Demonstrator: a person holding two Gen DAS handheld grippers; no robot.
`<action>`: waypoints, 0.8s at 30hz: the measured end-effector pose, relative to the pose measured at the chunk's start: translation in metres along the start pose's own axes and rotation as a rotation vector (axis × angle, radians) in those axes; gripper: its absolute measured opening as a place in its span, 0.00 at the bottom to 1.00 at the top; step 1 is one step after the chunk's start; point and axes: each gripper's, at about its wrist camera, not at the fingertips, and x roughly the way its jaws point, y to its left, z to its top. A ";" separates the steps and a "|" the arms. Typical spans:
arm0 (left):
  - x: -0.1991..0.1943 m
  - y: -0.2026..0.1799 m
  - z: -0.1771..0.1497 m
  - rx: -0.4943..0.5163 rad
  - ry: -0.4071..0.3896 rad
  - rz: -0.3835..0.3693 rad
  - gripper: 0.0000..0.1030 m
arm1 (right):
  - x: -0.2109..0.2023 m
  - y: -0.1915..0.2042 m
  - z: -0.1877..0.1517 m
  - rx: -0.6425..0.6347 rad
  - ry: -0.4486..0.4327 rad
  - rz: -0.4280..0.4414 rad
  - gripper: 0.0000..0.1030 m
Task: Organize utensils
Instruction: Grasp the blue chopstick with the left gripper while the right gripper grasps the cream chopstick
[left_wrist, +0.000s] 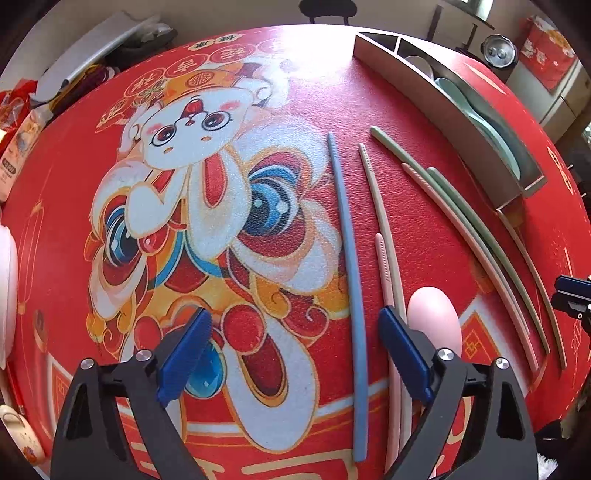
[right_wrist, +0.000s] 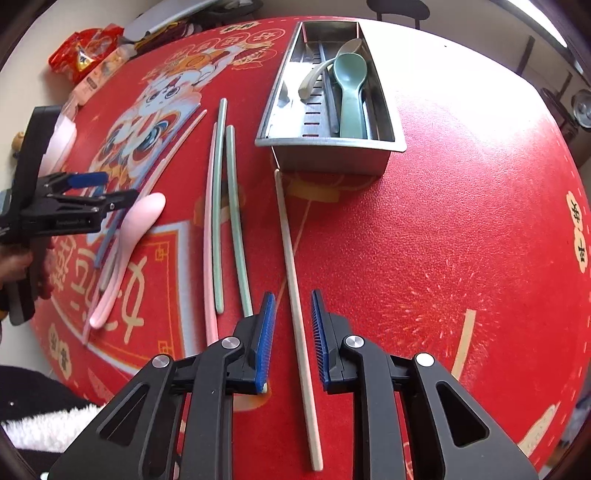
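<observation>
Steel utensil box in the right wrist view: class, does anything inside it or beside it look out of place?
Inside the rectangular steel utensil box, the teal plastic spoon lies flat, but a pale curved-handled spoon sits askew across the slotted divider. Outside, the cream chopstick lies alone, separate from the pink and green chopsticks to its left.

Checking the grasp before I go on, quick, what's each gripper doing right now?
Left gripper: open, holding nothing; the blue chopstick lies between its fingers.
Right gripper: open, straddling the cream chopstick, pads not touching it.
</observation>
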 end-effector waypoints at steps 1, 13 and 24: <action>-0.001 -0.003 -0.001 0.009 -0.008 -0.003 0.79 | 0.000 -0.001 -0.003 0.000 0.006 -0.005 0.19; -0.008 -0.011 0.003 0.060 -0.029 -0.034 0.20 | 0.007 -0.006 -0.019 0.009 0.029 -0.032 0.18; -0.006 -0.003 0.004 0.027 -0.012 -0.076 0.16 | 0.009 -0.005 -0.015 -0.003 0.030 -0.041 0.18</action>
